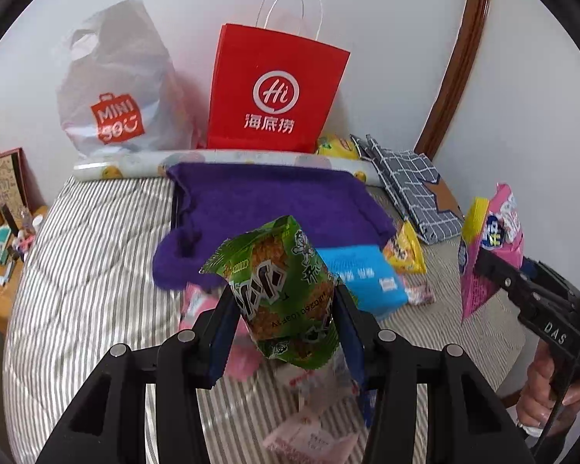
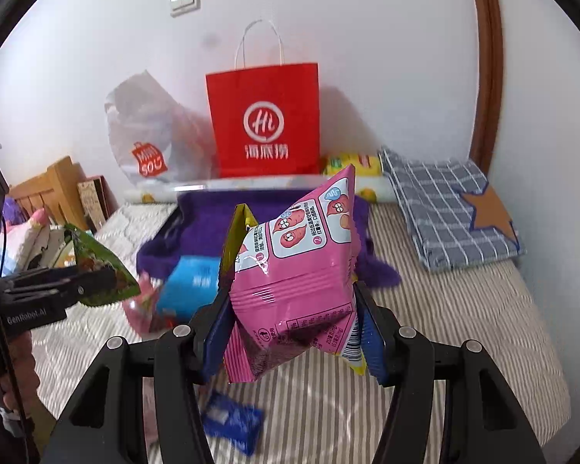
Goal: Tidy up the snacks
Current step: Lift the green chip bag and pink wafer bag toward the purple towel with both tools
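Left claw (image 1: 286, 317), lower centre of the left wrist view, pinches a green packet (image 1: 280, 290) upright between its jaws. Right claw (image 2: 294, 321), lower centre of its own view, grips a pink packet (image 2: 297, 270) printed with cartoon sweet potatoes. Upper centre: red bag (image 1: 276, 89) marked "Hi"; upper left: white bag (image 1: 116, 85) reading "MINISO".

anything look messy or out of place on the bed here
Yes. Loose snack packets lie scattered on the striped bedspread: a blue packet, a yellow packet and a small dark blue packet. The purple cloth is rumpled. The left gripper holds a green packet; the right gripper holds a pink packet.
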Motion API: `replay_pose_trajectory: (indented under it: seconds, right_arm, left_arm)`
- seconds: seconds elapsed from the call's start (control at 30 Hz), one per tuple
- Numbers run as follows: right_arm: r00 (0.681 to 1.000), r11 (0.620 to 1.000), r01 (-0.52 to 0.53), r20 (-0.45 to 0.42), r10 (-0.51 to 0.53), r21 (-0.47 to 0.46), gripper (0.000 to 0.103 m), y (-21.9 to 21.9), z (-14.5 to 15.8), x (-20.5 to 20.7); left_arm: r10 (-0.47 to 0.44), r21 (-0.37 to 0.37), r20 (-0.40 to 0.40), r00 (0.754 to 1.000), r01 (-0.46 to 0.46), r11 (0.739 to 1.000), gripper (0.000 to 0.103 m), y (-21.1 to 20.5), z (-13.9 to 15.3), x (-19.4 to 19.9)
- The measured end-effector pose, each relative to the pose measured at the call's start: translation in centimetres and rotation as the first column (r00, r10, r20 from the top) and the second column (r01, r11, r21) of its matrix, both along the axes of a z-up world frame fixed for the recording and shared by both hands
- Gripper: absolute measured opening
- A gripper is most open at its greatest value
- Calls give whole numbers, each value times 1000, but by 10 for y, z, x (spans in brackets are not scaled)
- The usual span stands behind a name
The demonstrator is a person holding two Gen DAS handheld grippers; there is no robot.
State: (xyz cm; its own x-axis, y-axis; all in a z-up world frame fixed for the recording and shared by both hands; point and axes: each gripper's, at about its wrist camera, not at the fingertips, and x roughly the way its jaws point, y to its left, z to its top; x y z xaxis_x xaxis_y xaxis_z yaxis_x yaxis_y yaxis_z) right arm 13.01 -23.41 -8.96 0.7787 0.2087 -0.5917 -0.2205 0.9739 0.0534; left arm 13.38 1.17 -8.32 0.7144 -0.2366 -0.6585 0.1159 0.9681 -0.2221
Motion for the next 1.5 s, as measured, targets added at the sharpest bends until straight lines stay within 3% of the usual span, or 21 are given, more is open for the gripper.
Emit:
replay_pose_trajectory:
  seconds: [0.33, 0.7, 1.2, 1.5]
  right_arm:
    - [998, 999, -41, 46, 40, 14, 58, 9, 35, 85]
    - [992, 992, -125, 14, 125, 4, 58, 20, 24, 174]
    - [977, 977, -212, -37, 211, -29, 58, 17, -1, 253]
    - [946, 958, -288, -159, 283, -10, 58, 26, -44, 289]
  left_arm:
    - [2, 16, 14, 1000, -2, 1000, 46, 8, 27, 68]
    - [15, 36, -6, 1000, -15, 999, 46, 11, 31, 147]
    - [30, 44, -43, 999, -28, 999, 46, 23, 3, 225]
    - [31, 22, -98, 995, -29, 999, 46, 39, -39, 253]
